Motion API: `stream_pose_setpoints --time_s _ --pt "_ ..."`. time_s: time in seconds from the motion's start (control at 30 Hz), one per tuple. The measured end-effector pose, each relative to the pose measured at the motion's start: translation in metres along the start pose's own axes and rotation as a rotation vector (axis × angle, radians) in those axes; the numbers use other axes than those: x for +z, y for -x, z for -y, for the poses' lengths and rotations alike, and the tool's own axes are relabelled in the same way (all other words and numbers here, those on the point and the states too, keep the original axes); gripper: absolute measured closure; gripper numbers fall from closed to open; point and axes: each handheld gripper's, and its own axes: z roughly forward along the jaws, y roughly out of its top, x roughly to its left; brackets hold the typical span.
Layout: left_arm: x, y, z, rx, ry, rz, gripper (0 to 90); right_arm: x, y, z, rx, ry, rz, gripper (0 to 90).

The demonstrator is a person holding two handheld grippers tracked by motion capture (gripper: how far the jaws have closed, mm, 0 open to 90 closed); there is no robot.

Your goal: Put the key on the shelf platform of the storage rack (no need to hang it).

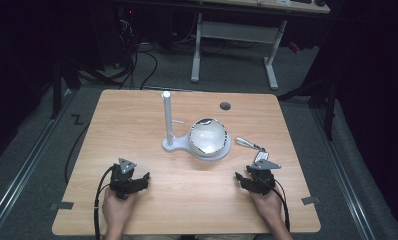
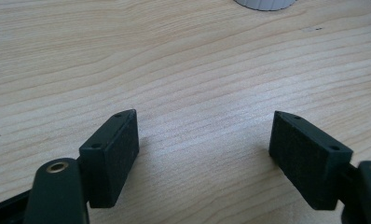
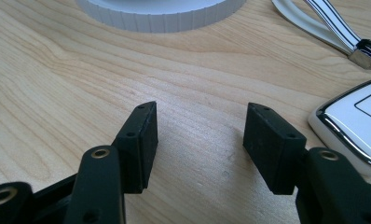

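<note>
Two grippers are being held low over the near table point(image 1: 137, 120), jaws apart and holding nothing: left gripper point(image 1: 143, 178) wide, right gripper point(image 1: 241, 177) narrower. Just right of the right gripper, the car key point(image 3: 356, 119) should be approached squarely. Its strap point(image 1: 248, 143) and the white stand point(image 1: 173, 144) with the shiny bowl point(image 1: 207, 134) are lying farther off.

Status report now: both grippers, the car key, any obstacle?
Left gripper open, empty. Right gripper open, empty. Car key flat on table, beside right fingers, untouched. Nothing between.
</note>
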Motion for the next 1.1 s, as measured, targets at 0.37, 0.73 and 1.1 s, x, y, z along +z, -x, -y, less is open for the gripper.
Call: stream_pose_setpoints --time_s 0.37,0.73,1.1 --pt "0.0 -0.0001 -0.0001 0.001 -0.001 0.001 24.4 0.0001 0.0001 0.0 0.003 0.0 0.003 44.5" --pt "-0.0001 0.0 -0.0001 -0.001 -0.001 0.0 24.3 -0.0001 -0.0005 0.0001 0.0 -0.002 0.0 42.8" --pt "0.0 0.0 -0.0001 0.001 0.001 -0.001 24.3 -0.001 -0.0025 0.0008 0.007 -0.002 0.007 42.8"
